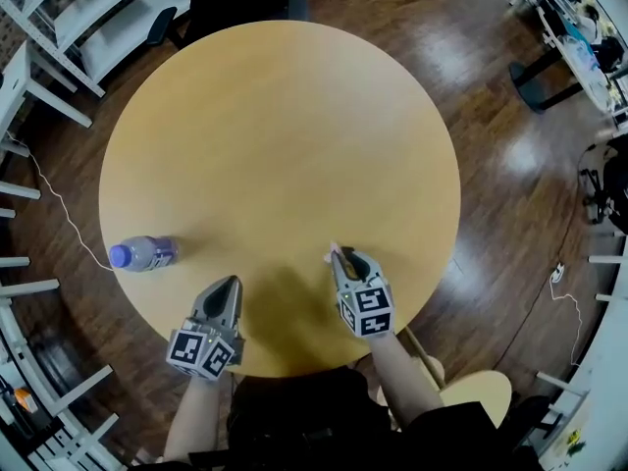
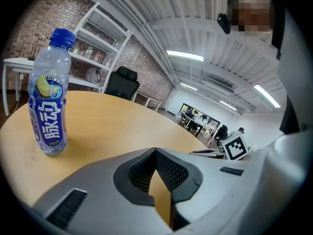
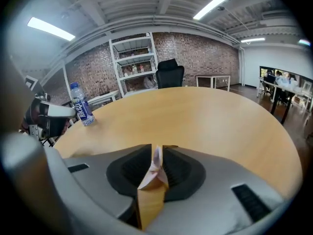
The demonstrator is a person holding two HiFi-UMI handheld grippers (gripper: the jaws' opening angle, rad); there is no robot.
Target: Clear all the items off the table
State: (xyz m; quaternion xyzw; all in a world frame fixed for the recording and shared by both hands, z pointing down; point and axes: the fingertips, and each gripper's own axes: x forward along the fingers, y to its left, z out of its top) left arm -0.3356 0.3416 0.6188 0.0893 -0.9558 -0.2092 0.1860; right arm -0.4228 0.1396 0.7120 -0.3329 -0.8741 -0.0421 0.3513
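1. Our right hand-held gripper is pinching a small crumpled pinkish-white paper scrap at the near edge of the round tan wooden counter, apparently to carry it off.
2. Our left hand-held gripper is sitting fully closed and empty, free for the next item.
3. The clear plastic blue-capped bottle, labelled "脉动", is standing upright near the counter's left edge.

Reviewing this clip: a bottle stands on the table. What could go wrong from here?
1. The right gripper pinches a thin pale scrap at the tips of its jaws; it could slip out in transit.
2. The bottle stands upright near the edge of the table, and the left gripper has its jaws shut; approaching that way might knock it off.
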